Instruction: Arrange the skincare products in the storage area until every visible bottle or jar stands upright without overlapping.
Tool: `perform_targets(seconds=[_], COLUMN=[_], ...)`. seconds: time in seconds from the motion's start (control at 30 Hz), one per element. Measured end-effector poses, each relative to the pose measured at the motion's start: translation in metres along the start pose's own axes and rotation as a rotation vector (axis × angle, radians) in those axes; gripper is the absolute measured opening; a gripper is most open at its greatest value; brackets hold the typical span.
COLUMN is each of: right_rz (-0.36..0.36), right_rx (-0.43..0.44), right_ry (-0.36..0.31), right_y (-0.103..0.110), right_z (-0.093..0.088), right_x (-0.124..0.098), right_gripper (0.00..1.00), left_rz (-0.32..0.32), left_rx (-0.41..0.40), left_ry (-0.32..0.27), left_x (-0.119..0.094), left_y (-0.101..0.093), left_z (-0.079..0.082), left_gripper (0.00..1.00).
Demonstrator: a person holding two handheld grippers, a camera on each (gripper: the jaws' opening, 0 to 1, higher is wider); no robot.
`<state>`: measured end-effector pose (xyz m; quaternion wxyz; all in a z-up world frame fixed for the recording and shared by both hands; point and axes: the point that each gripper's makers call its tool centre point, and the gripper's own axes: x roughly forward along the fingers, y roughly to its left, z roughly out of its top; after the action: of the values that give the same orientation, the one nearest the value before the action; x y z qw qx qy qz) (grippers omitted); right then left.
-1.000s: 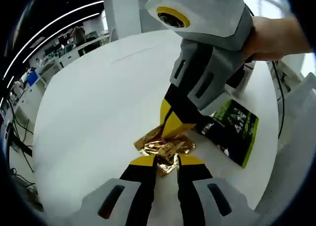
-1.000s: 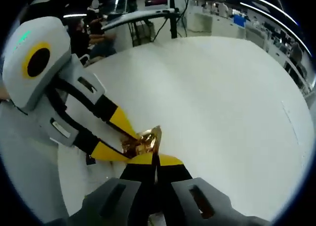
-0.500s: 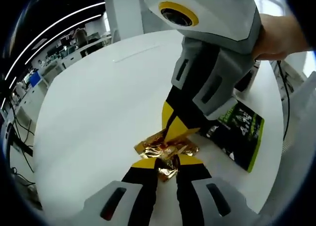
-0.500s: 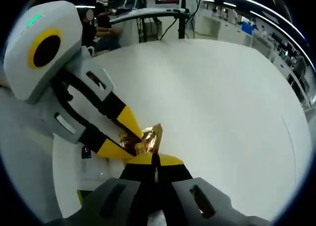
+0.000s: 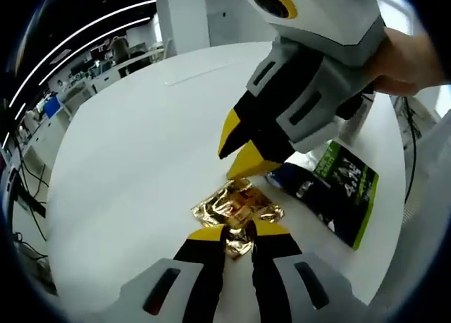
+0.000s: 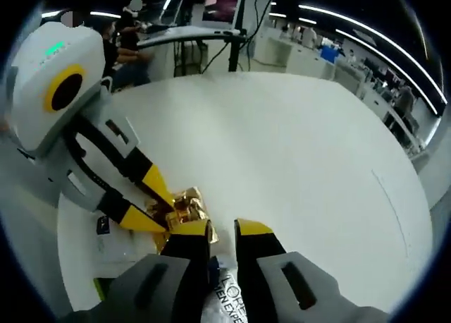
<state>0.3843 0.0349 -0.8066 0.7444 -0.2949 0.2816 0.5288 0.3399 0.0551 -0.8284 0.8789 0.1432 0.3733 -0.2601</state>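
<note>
White round tabletop (image 5: 127, 161), lab behind. Left tool (image 5: 237, 233) pinches crumpled gold foil sachet (image 5: 236, 206) lying on it. Right tool (image 5: 239, 152) hovers just above, jaws apart, holding nothing. Green-black packet (image 5: 338, 189) near sachet.

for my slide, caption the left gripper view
Left gripper pinches a gold foil sachet while the open right gripper hovers above it.
</note>
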Motion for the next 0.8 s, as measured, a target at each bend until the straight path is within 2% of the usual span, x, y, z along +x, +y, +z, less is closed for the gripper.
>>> perform_targets(seconds=[0.17,0.37,0.5,0.8], right_rz=[-0.021,-0.018,-0.003,-0.032], right_rx=[-0.017,-0.035,-0.032,-0.059], right_ry=[-0.032,-0.049,-0.070,-0.143], right_y=[0.003,0.012,0.019,0.028], right_z=[0.006,0.004,0.008,0.024], right_x=[-0.009,-0.021,-0.033,-0.067], right_gripper=[0.27,0.30,0.33,0.44], left_rz=[0.002,-0.009,-0.019,-0.010], left_rx=[-0.019,-0.034,-0.039,-0.047], left_ry=[0.002,0.011,0.027,0.017], left_x=[0.000,-0.001,-0.003,-0.021], left_y=[0.000,-0.002,-0.004,-0.007], left_z=[0.000,-0.001,-0.003,0.003], left_gripper=[0.18,0.25,0.32,0.32])
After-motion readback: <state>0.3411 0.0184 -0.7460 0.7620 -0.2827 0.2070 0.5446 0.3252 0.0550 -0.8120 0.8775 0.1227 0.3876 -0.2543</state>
